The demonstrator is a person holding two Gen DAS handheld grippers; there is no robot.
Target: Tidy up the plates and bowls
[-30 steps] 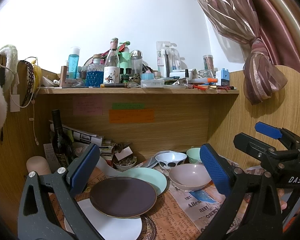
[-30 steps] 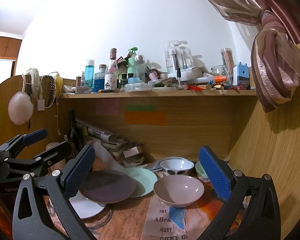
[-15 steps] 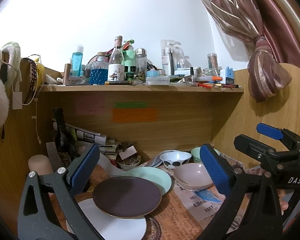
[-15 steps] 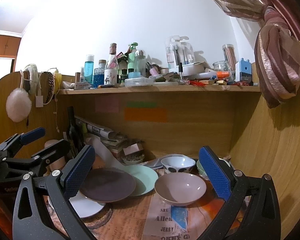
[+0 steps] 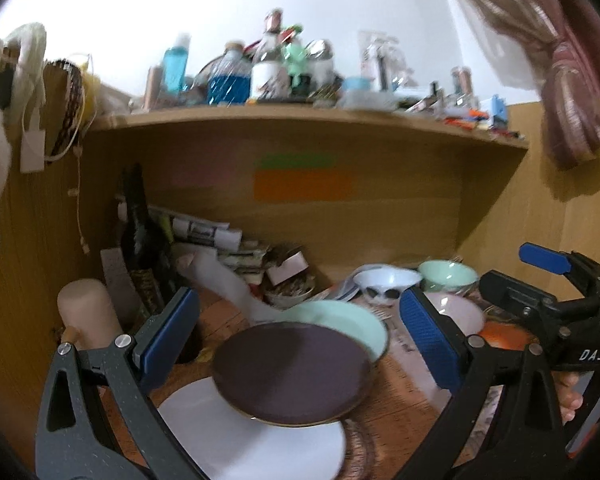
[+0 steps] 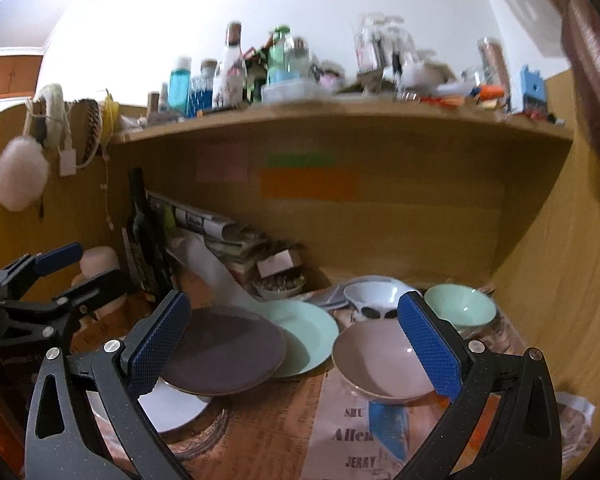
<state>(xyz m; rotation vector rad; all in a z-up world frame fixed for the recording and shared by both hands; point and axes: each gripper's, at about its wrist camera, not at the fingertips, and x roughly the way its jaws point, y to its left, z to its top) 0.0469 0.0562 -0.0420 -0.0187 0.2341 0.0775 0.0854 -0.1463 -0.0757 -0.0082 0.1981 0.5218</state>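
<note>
Left wrist view showed your left gripper (image 5: 296,336) spread wide and empty above the round dark purple ceramic plate (image 5: 292,372), which lay overlapping a white plate (image 5: 260,444) and a mint one (image 5: 352,320). Your right gripper (image 6: 296,340) gaped too. Likely rigid, glossy, breakable; pinch its raised rim.

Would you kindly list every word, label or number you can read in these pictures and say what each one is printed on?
"DAS": on the right gripper, white letters on its body, seen in the left wrist view.
"Allen" and "JERRY": on the newspaper spread under the pink bowl.
"SHU", cut off: same newspaper, above "Allen".
Bottle labels on the shelf, sticky notes and folded papers: too blurred to read.
</note>
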